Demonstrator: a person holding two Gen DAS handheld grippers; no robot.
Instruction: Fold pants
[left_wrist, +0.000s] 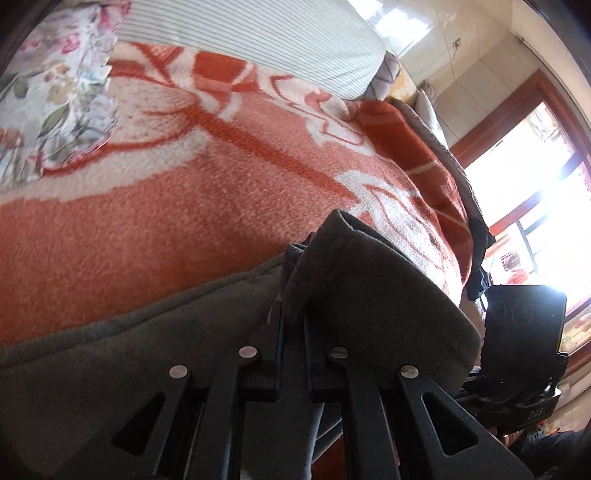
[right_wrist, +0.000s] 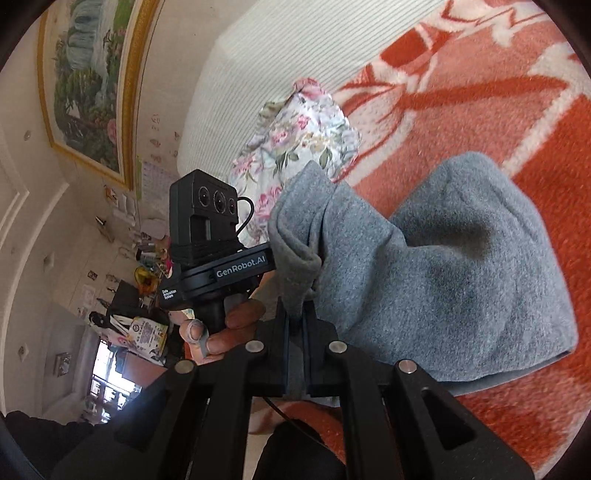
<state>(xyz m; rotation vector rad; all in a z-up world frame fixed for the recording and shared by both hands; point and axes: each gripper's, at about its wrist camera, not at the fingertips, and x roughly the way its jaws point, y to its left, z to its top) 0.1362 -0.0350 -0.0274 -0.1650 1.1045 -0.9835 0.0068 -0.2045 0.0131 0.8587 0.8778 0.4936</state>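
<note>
The grey fleece pants (left_wrist: 369, 295) lie on an orange and white blanket (left_wrist: 184, 236). My left gripper (left_wrist: 293, 314) is shut on an edge of the pants, and the cloth drapes over its right finger. In the right wrist view the pants (right_wrist: 461, 277) are bunched and lifted in a fold. My right gripper (right_wrist: 295, 317) is shut on a corner of the pants. The left gripper's body (right_wrist: 218, 254), held by a hand, is just left of that corner.
A floral cloth (left_wrist: 55, 92) lies on the blanket at the far left and also shows in the right wrist view (right_wrist: 299, 140). A striped white sheet (left_wrist: 277, 40) covers the bed behind. The right gripper's body (left_wrist: 521, 332) is at the blanket's right edge, by a window.
</note>
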